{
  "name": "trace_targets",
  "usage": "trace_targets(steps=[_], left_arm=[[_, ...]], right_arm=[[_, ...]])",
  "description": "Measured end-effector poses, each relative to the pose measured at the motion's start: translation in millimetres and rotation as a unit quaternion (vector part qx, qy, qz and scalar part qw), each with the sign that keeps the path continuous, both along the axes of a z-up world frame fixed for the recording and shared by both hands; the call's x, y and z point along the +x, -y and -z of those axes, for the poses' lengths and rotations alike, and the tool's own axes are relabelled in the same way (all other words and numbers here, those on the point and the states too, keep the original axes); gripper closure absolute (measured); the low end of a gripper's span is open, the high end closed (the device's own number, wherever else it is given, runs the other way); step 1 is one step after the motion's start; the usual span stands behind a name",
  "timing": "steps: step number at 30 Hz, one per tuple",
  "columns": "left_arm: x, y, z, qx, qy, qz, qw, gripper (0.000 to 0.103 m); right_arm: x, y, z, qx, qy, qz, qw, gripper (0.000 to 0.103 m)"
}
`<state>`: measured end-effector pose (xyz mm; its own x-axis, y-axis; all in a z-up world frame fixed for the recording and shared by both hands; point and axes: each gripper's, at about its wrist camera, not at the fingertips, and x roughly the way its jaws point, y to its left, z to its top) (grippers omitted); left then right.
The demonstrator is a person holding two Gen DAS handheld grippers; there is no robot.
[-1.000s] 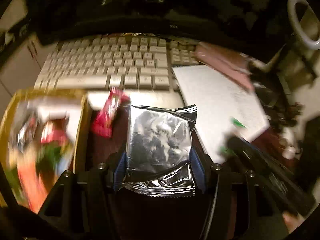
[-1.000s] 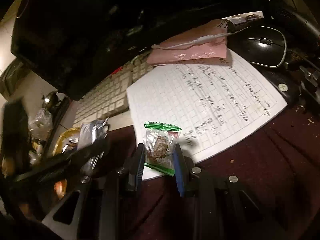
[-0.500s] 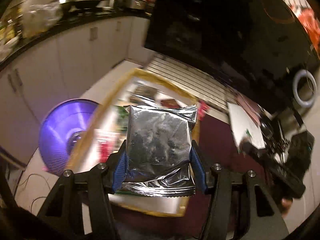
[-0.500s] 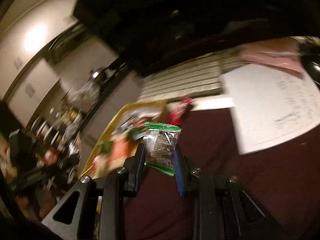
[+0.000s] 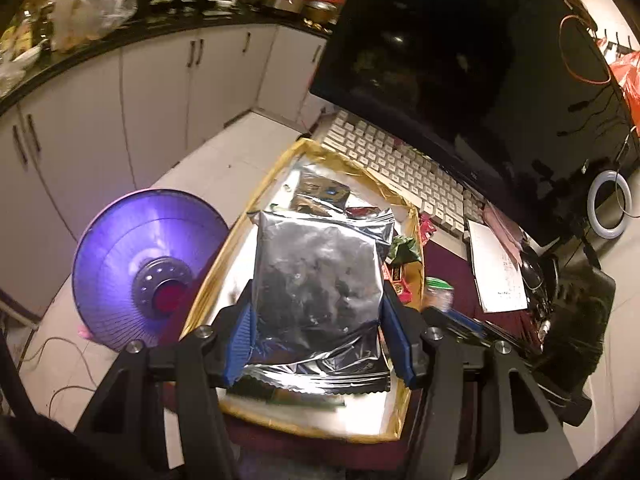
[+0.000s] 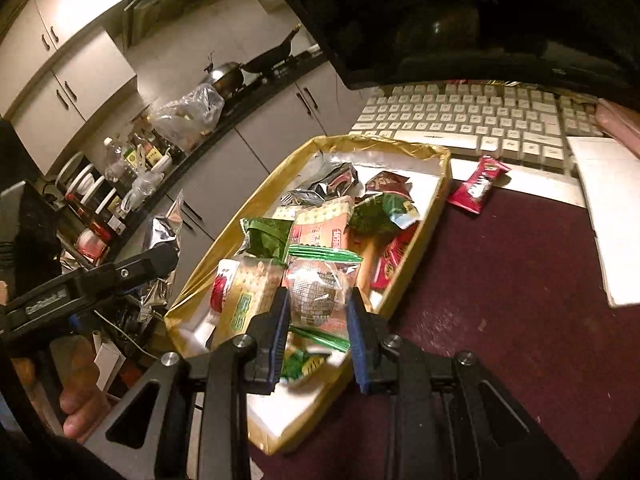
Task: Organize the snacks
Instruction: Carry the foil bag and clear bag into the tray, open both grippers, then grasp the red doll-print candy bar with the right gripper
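Both hands have swung away from the keyboard (image 6: 472,120) and the handwritten sheet and now hang over the gold-rimmed snack tray (image 5: 400,428); a second ago the tray sat only at the far left edge of the left view. The left gripper (image 5: 316,340) angles down over the tray, its blue pads clamped on both sides of a large silver foil packet (image 5: 316,280), same hold as before. The right gripper (image 6: 318,320) tilts down over the tray's near end, jaws pinched on a small clear snack packet with green edges (image 6: 320,292), also unchanged in grip. In the right view, the tray (image 6: 404,148) holds a heap of wrapped snacks, and one red snack bar (image 6: 478,188) lies on the maroon tabletop (image 6: 520,320) just right of the tray, near the keyboard. The foil packet hides most of the tray's middle in the left view. A purple dish heater (image 5: 148,256) stands on the floor left of the table. The person's fingers (image 6: 78,412) show at the lower left, partly cut off by the frame.
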<state>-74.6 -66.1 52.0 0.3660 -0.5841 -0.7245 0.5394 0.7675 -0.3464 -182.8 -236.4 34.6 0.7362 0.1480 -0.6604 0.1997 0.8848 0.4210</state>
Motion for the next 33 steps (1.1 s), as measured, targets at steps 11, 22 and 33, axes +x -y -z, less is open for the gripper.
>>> trace_targets(steps=[11,22,33], left_arm=[[48,50,32,0.048,-0.024,0.028,0.9982,0.044],[27,27,2,-0.013,0.025,0.011,0.9995,0.017],[-5,21,5,-0.047,0.004,0.012,0.9988,0.017]], right_arm=[[23,10,9,-0.033,-0.025,0.023,0.999,0.075],[-28,52,-16,0.018,0.044,0.055,0.997,0.051],[0,130,24,0.079,-0.037,0.144,0.986,0.055]])
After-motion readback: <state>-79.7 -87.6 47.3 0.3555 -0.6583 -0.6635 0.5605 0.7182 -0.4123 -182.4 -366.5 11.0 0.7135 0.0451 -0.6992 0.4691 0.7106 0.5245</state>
